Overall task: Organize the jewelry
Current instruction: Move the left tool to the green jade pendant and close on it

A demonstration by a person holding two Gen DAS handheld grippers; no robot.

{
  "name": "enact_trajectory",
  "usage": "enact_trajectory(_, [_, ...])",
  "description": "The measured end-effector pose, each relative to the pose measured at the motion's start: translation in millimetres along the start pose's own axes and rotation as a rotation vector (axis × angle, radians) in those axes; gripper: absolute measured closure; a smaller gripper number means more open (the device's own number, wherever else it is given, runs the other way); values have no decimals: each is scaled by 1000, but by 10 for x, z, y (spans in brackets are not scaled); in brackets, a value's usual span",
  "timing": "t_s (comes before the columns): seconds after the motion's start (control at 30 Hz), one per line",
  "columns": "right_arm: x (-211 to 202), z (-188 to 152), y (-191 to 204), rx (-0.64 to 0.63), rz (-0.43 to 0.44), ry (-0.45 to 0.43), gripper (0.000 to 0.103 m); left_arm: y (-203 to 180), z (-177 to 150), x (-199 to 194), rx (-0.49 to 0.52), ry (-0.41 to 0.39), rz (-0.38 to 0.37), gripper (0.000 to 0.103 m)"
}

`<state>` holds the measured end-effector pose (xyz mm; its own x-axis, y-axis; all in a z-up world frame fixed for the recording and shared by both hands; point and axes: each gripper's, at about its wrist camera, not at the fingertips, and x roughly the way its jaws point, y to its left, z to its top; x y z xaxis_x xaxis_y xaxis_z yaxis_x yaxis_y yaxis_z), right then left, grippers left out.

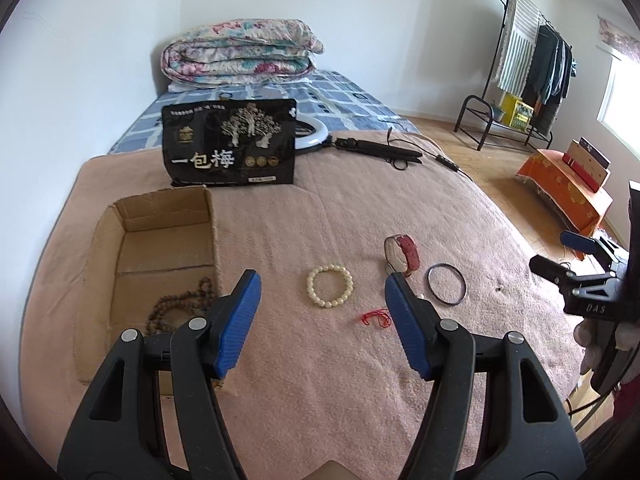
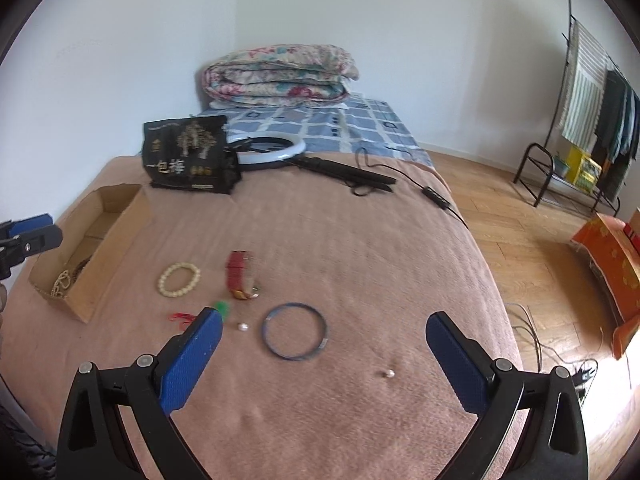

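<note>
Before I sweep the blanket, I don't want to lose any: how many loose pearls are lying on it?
2. One pearl lies just left of the blue bangle; the other pearl lies nearer, to the bangle's right. More may hide behind the claws.

Soft daylight from a right-side window (image 1: 620,92); sharp, fisheye-warped edges.

The green item (image 2: 222,307) hides behind the right gripper's fingers (image 2: 192,364); the box's (image 2: 86,304) contents are blurred.
</note>
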<state>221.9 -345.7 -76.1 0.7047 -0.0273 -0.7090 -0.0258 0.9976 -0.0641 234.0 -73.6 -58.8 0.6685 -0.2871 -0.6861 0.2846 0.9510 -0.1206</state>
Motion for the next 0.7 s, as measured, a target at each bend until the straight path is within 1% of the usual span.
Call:
enact_trajectory(0.2, [92, -41, -390, 94, 5, 42, 0, -151, -31, 244, 5, 52, -39, 37])
enact_trajectory(0.27, [144, -51, -470, 113, 3, 60, 0, -211, -45, 341, 10, 70, -51, 39])
enact_trajectory(0.4, [292, -72, -591, 153, 33, 101, 1, -297, -90, 536, 13, 115, -74, 44])
enact_trajectory(0.47, [373, -98, -575, 144, 54, 121, 2, -337, -118, 668, 13, 143, -79, 50])
enact_trajectory(0.6, [531, -144, -416, 73, 95, 156, 2, -419, -173, 873, 9, 188, -100, 53])
enact_trajectory(0.63, [568, -166, -362, 47, 100, 165, 2, -436, -182, 930, 5, 200, -104, 57])
enact_trajectory(0.7, [643, -221, -264, 1, 110, 180, 2, -462, -192, 1014, -2, 215, -114, 57])
